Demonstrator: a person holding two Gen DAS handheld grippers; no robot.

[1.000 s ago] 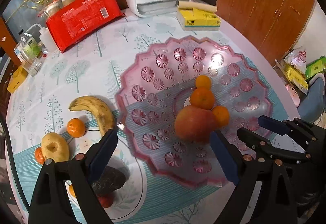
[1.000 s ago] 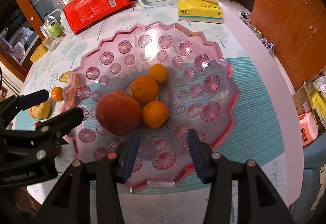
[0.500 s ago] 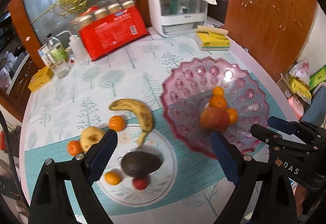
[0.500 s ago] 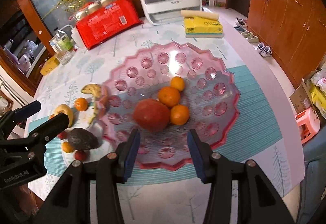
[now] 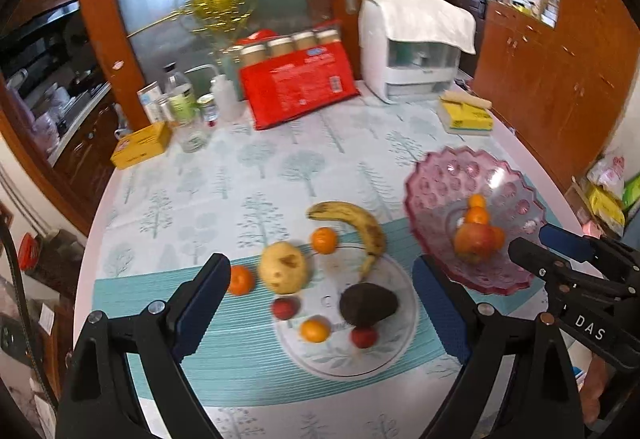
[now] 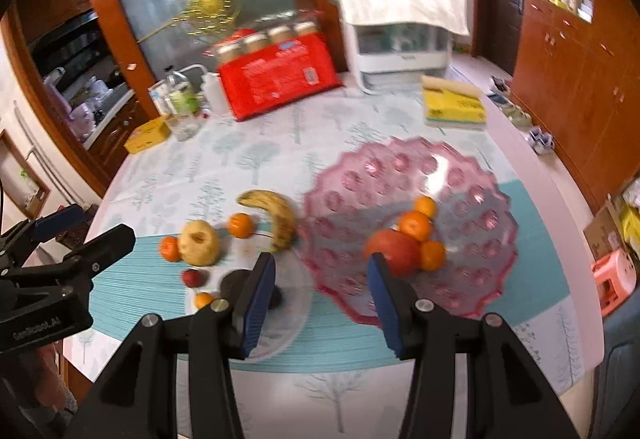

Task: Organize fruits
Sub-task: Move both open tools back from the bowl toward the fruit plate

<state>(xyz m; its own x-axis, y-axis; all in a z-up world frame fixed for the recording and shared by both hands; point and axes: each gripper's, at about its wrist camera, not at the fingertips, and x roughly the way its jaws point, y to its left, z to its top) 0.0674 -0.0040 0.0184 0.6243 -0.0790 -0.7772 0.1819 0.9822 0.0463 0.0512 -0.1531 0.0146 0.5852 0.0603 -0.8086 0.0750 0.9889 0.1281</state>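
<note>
Both grippers empty and held high over the desk (image 5: 256, 167). Left hand-held gripper (image 5: 322, 309) jaws wide apart, nothing between them; right hand-held gripper (image 6: 320, 293) also spread wide, holding nothing. Task looks partly done: pink fruit bowl (image 5: 448, 175) at 3 o'clock in the left view already holds a red apple (image 5: 472, 241) and three oranges stacked touching it, e.g. top orange (image 5: 477, 201). Left to move, by my read: banana (image 5: 356, 219) lying between bowl and clear plate (image 5: 384, 363), its tip over the plate rim; yellow pear (image 5: 282, 267) at 9 o'clock of the plate; loose orange (image 5: 324, 240) just beside the banana; another orange (image 5: 240, 279) further out at 9 o'clock on the teal mat; avocado (image 5: 368, 305), small orange (image 5: 315, 330) and two small red fruits, one (image 5: 285, 308) and one (image 5: 364, 336), on or at the plate. So roughly a third sorted, most fruit remaining. Hard to read: both views motion-blurred; small red fruits' type cannot tell; in the right view the avocado (image 6: 234, 281) is mostly hidden behind the left finger, and the apple (image 6: 394, 249) partly cut by the right finger. Whether the pear sits on the plate rim or just beside it cannot tell.
</note>
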